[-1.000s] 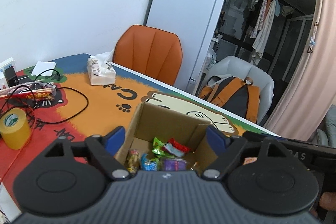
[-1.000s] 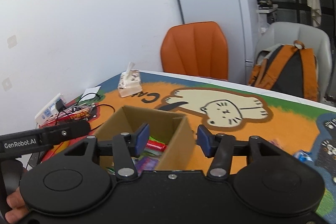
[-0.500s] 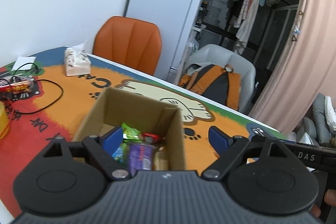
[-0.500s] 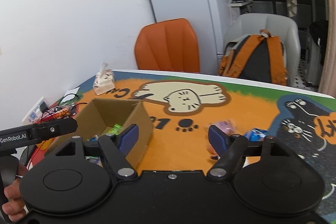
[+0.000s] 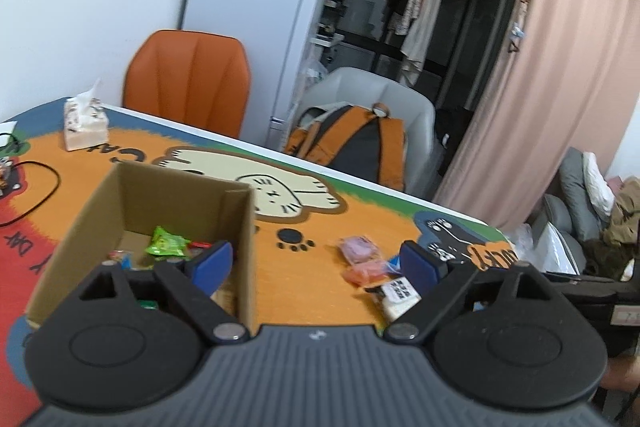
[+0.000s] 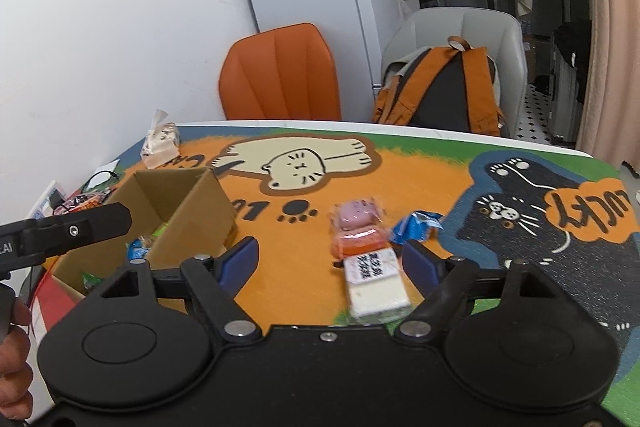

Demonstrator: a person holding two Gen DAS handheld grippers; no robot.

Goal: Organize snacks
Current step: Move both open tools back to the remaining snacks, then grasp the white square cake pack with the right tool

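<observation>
We see box [image 6: 176, 211] at left on worktop [image 6: 440, 179], open-topped cardboard, wrappers inside partly hidden by left gripper [image 5: 316, 261]. Its jaws spread, empty. Mat lettering upside down: "CAT", "LUCKY". Mid-worktop snacks [image 6: 360, 239]: pink, orange, white pack with blurred unreadable label, blue wrapper beside. Right gripper [image 6: 330, 261] jaws just been opening, released, white pack between, untouched.
</observation>
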